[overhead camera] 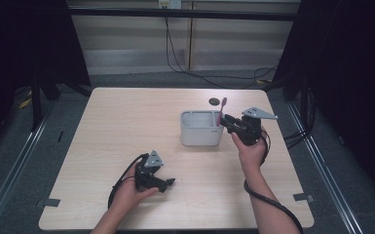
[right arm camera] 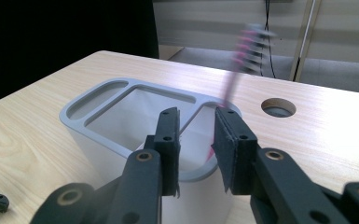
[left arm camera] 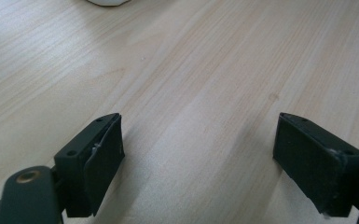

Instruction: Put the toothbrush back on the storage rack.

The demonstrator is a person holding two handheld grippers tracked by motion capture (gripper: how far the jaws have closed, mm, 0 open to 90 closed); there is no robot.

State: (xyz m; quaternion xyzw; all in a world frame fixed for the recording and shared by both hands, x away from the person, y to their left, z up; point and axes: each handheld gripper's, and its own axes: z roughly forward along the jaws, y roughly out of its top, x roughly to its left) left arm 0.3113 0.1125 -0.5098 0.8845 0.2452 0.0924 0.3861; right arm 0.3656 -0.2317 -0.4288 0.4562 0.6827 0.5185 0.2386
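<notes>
Spreading across the middle of the high view is one pale wood-grain rectangular table, with a single round dark cable hole near its far edge, just above centre-right of the frame. One light grey plastic organiser tub with rounded corners stands right of centre; in the right gripper view its top is divided into three openings, a narrow slot, a large one and a small one at the corner nearest the jaws. One pink toothbrush stands upright at the tub's right end, its bristled head blurred in the upper right of the right gripper view, which suggests it is moving or has just been let go. Two black two-jaw grippers are in view, one per hand. The right gripper, right of centre, is levelled at the tub's right rim, probably to set the brush into the small corner compartment; its jaws sit a modest gap apart with nothing clearly pinched, the pink handle just behind them. The left gripper, lower left of centre, rests low over bare table, seemingly idle, jaws spread wide and empty.
</notes>
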